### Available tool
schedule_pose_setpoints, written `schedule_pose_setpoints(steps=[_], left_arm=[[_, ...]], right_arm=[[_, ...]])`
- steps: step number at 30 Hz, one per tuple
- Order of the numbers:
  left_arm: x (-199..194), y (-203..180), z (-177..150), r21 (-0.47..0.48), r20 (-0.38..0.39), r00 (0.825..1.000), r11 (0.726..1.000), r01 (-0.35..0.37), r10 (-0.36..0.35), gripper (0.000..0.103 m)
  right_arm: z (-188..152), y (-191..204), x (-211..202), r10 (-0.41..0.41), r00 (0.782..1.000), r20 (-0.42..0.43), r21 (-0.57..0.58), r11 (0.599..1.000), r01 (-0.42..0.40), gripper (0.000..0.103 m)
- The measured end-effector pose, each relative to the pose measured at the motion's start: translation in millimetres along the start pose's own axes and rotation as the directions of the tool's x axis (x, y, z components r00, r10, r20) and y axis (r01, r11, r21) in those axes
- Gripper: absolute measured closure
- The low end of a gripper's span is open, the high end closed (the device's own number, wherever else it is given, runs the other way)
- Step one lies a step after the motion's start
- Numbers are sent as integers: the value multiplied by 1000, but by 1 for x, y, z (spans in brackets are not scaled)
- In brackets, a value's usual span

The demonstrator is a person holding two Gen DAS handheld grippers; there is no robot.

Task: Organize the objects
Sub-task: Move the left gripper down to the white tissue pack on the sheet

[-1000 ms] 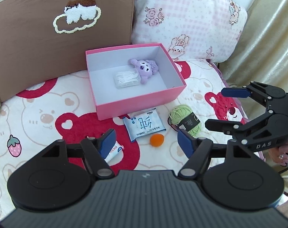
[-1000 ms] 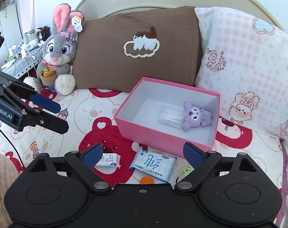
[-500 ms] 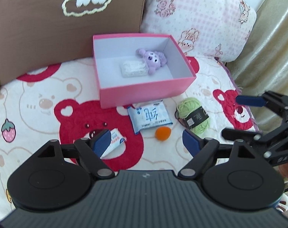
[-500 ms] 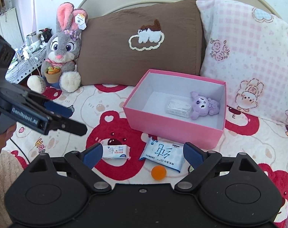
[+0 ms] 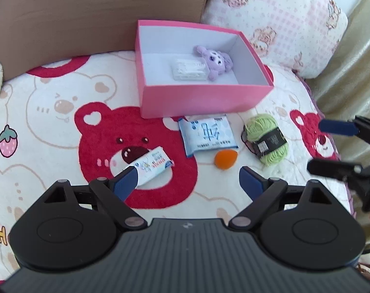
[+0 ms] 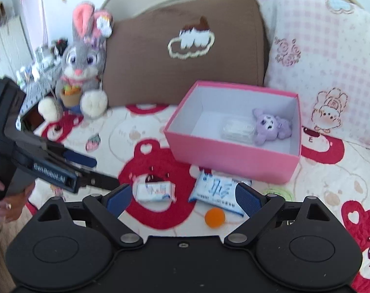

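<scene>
left gripper [image 5: 188,179] has just been opening, fingers wide and empty above the small packet [image 5: 152,163], low centre on the bed. right gripper [image 6: 182,196] gapes empty. lower squarely, pinch its short sides, carry to the box [image 5: 199,99].

left gripper [image 5: 188,178]: jaws have just been opening, nothing between them; sunk nearer the small white wrapped packet [image 5: 152,164] on the bear-print blanket [image 5: 50,102].

Your left claw [image 5: 188,179] tilts downward, its jaws just having been opening, with nothing gripped between them. Your right claw [image 6: 182,196] is angled down too, spread wide and empty.
</scene>
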State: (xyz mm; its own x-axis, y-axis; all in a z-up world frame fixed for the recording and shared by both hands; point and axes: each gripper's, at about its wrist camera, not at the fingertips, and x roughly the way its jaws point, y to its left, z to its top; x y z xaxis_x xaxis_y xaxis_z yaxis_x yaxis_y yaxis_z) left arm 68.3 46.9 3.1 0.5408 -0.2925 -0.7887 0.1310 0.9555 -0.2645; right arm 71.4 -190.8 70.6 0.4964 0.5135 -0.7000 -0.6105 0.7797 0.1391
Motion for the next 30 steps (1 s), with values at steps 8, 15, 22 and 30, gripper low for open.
schedule_pose_setpoints(steps=[8,15,22,30], left_arm=[[10,14,-5,12,-7,1000,1000,-14,14,12],[28,33,-15,-21,-27,1000,1000,-14,13,11],[39,52,-19,-62,-15,1000,998,-25,24,12],[58,72,-24,-115,-5,1000,993,-18,18,12]], right_arm=[[3,24,21,27,997,-79,-59,998,-32,9],[9,48,42,19,991,-131,-183,982,-43,9],[9,49,59,-9,996,-88,-212,977,-10,9],[-6,55,95,6,996,-85,-260,965,-28,9]])
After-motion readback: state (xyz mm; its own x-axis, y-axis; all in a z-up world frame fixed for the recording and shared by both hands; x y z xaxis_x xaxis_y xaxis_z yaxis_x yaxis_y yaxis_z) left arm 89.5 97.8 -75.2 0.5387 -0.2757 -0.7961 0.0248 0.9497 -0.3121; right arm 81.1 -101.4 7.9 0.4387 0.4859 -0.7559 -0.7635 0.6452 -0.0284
